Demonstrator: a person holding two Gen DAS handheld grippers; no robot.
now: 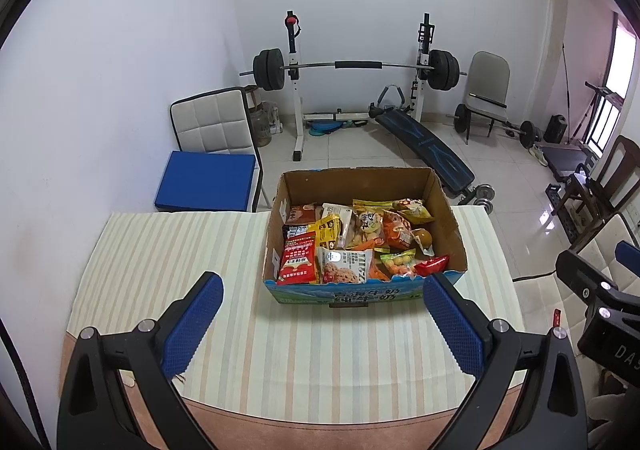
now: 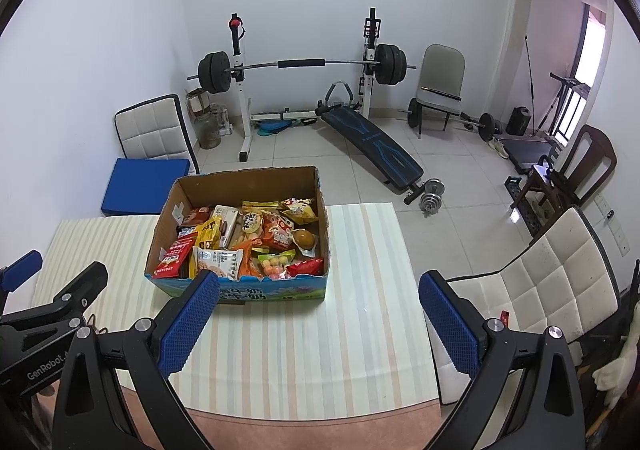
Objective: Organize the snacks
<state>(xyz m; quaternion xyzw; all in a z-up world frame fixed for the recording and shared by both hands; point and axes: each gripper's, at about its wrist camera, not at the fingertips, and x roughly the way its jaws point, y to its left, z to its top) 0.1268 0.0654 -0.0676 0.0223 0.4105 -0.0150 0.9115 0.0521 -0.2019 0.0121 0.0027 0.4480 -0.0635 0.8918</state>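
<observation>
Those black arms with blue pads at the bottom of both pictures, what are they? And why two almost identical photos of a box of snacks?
They are two hand-held grippers, each carrying its own wide-angle camera looking along its fingers. One picture comes from the left gripper, the other from the right gripper; each also glimpses its neighbour at the edge. Both are open and hold nothing. Ahead, on a table with a striped cloth, stands an open cardboard box full of snack packets. Behind is gym gear, including a barbell rack.

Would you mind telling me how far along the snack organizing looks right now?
Done: nothing visibly sorted; all snack packets sit jumbled in the cardboard box. In hand: nothing; left gripper and right gripper hover open. Left: all the sorting.
</observation>
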